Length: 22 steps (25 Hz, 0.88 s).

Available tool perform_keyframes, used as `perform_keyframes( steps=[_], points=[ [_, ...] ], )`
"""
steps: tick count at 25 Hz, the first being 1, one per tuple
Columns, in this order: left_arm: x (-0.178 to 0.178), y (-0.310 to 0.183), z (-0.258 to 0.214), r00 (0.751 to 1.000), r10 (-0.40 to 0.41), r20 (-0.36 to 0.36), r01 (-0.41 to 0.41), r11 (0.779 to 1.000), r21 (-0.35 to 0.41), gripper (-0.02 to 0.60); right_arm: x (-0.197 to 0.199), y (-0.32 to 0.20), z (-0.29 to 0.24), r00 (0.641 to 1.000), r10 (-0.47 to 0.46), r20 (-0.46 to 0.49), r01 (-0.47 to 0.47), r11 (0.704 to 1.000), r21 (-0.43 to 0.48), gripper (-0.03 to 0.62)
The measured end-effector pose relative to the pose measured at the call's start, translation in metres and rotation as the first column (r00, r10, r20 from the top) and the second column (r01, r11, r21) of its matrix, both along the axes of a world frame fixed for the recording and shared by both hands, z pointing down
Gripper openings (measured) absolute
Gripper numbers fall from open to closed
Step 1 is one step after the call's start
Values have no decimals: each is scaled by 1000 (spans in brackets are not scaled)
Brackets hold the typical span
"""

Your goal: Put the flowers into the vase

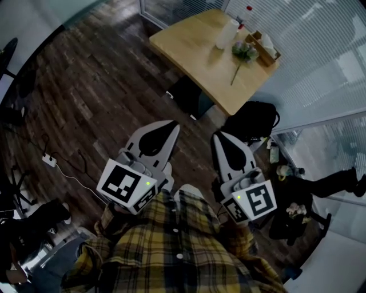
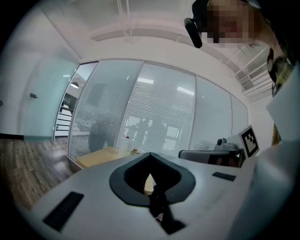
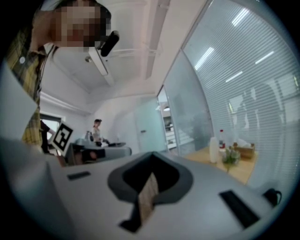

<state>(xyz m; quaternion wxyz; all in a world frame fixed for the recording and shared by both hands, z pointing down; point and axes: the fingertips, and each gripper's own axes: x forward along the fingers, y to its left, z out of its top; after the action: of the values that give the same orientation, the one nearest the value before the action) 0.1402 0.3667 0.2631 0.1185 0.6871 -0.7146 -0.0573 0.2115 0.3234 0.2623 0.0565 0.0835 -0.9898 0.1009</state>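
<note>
A bunch of pale flowers [image 1: 245, 51] lies on the wooden table [image 1: 194, 40] far ahead, its long stem trailing toward the table's near edge. Just left of it stands a white vase [image 1: 225, 35]. In the right gripper view the flowers [image 3: 229, 157] and vase [image 3: 213, 150] show small at the right. My left gripper [image 1: 173, 125] and right gripper [image 1: 216, 136] are held side by side close to my body, over the dark wooden floor and well short of the table. Both point level toward it. Their jaws meet, with nothing between them.
A wooden box [image 1: 264, 48] and a red-capped bottle [image 1: 247, 11] stand behind the flowers. A black backpack [image 1: 251, 120] lies on the floor by the table's near corner. A power strip [image 1: 48, 160] with its cable lies left. A person [image 1: 320, 189] sits at right beside the glass walls.
</note>
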Motion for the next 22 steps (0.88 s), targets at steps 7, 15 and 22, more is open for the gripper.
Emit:
perform_keyframes(
  steps=[7, 15, 22],
  points=[
    [-32, -13, 9, 999, 41, -32, -42, 999, -22, 8, -33, -1, 9, 999, 14, -40, -15, 1000, -12, 12],
    [-53, -56, 22, 999, 27, -27, -28, 998, -50, 9, -49, -47, 20, 999, 21, -48, -23, 999, -31, 12],
    [-85, -115, 12, 1000, -6, 5, 6, 1000, -27, 9, -81, -108, 13, 1000, -9, -22, 9, 1000, -8, 12]
  ],
)
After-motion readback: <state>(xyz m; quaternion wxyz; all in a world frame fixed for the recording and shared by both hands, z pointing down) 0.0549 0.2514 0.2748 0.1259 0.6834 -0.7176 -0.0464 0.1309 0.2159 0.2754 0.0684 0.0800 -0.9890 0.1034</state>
